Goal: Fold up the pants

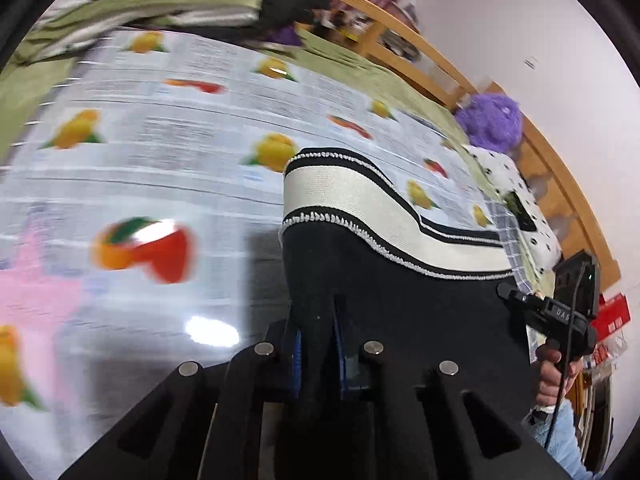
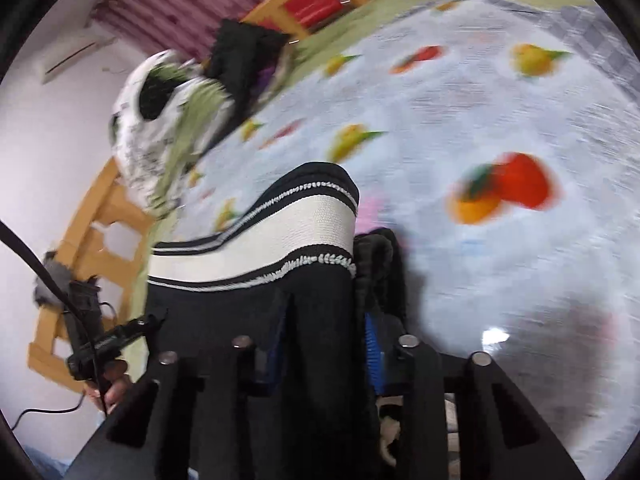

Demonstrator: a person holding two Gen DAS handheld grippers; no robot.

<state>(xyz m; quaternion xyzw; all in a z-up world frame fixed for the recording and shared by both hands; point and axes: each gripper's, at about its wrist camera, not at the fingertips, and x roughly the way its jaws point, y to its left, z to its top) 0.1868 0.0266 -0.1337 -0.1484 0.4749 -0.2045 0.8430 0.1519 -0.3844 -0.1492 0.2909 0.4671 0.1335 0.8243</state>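
The pants (image 1: 400, 300) are black, with a broad white waistband (image 1: 340, 196) edged in black and white stitching. They hang lifted above the bed's fruit-print cover (image 1: 160, 152). My left gripper (image 1: 316, 316) is shut on the black cloth just below the waistband, which bunches between its blue pads. In the right wrist view the same pants (image 2: 316, 320) and waistband (image 2: 280, 240) fill the middle. There my right gripper (image 2: 324, 320) is shut on a thick fold of the cloth. Each view shows the other gripper off to the side, held in a person's hand (image 1: 554, 376).
A wooden bed frame (image 1: 400, 36) runs along the white wall. A purple plush (image 1: 490, 120) and a dotted pillow (image 1: 520, 200) lie at one end. A rumpled green and white quilt (image 2: 160, 128) and a dark garment (image 2: 240, 56) lie at the other. A red box (image 2: 312, 0) sits beyond.
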